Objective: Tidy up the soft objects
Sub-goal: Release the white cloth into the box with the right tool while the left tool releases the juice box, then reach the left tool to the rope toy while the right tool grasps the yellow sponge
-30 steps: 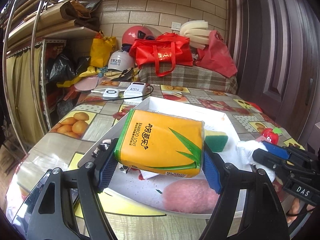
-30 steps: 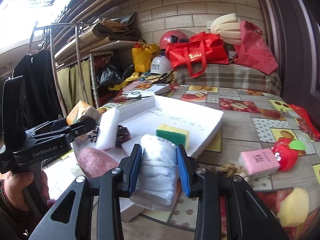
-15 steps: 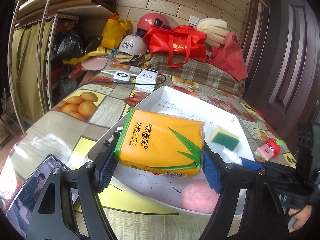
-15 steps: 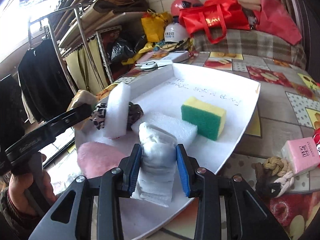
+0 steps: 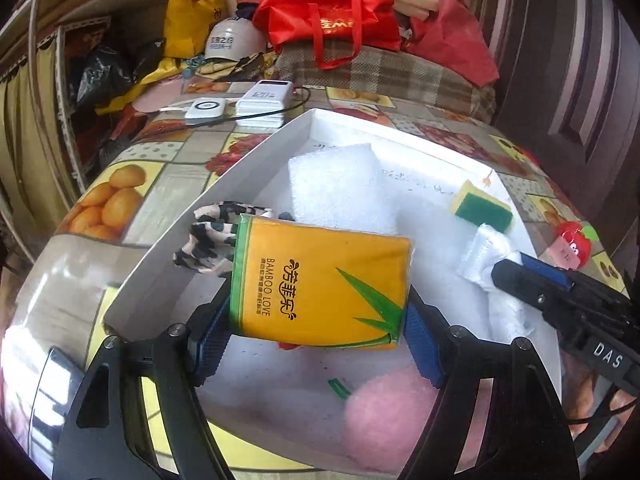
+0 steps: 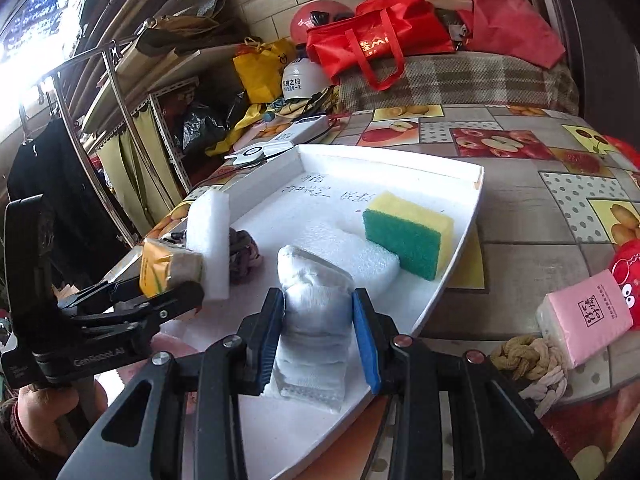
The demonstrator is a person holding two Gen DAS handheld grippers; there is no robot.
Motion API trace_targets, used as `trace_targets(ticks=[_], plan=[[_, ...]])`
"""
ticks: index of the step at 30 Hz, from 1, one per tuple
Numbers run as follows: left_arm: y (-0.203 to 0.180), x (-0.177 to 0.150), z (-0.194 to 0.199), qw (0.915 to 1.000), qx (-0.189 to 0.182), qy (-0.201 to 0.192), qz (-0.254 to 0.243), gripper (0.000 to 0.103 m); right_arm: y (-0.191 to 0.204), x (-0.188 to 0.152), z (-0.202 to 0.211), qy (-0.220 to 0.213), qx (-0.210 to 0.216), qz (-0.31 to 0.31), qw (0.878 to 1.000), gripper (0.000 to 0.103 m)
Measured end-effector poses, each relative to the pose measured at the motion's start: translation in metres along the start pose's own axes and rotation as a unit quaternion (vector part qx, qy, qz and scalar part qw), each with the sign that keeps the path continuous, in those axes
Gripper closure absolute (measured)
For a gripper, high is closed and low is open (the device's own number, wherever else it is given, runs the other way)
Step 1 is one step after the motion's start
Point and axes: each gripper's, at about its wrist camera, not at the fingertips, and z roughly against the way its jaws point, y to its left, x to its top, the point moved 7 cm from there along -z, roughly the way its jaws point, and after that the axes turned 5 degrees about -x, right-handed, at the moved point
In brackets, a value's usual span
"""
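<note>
The white tray [image 5: 256,168] holds most of the soft items. Beyond the left gripper's [image 5: 316,332] fingers a white foam block [image 5: 340,188] stands upright, with a black-and-white patterned cloth [image 5: 204,240] beside it, just past the left finger. Ahead of the right gripper [image 6: 319,328] a 2nd, flatter foam slab [image 6: 352,252] lies on the tray floor, and a yellow-and-green sponge [image 6: 408,232] rests against its far right side. A pink fluffy pad [image 5: 384,416] lies on the tray below and between the left gripper's fingers.

The left gripper's 2 blue pads clamp a yellow tissue pack [image 5: 320,284] printed "BAMBOO LOVE" with green leaves; the pack sits level between the fingers, above the tray floor. The right gripper's pads squeeze a folded white towel [image 6: 316,312], a soft roll bulging beyond the fingertips, its folded layers resting on the tray near the front edge.

Right of the right gripper's fingers, off the tray on the fruit-print tablecloth [image 6: 520,208], lie a pink tissue pack [image 6: 584,320], a knotted rope [image 6: 528,360] and a red plush toy [image 6: 628,276].
</note>
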Motion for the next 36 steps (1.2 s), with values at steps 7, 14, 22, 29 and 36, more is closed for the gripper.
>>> trace_targets(ticks=[7,14,22,29,36], plan=[[-0.003,0.02,-0.01,0.9992,-0.001,-0.037,0.017,0.025,0.01,0.001,0.0,-0.006,-0.002,0.029,1.0,0.067],[0.008,0.028,0.032,0.9886,0.022,-0.143,0.042,0.009,0.016,0.004,0.009,-0.034,-0.019,0.056,0.998,0.021],[-0.011,0.027,0.048,0.9822,0.038,-0.184,-0.007,0.005,0.015,0.009,0.015,-0.06,-0.027,0.055,0.996,0.021],[-0.018,0.025,0.052,0.9797,0.037,-0.196,-0.024,0.005,0.009,0.006,0.019,-0.058,-0.017,0.033,0.998,0.021],[-0.037,0.016,0.059,0.9795,0.019,-0.197,-0.037,0.005,0.007,-0.003,0.03,-0.058,-0.033,0.037,0.997,0.021]])
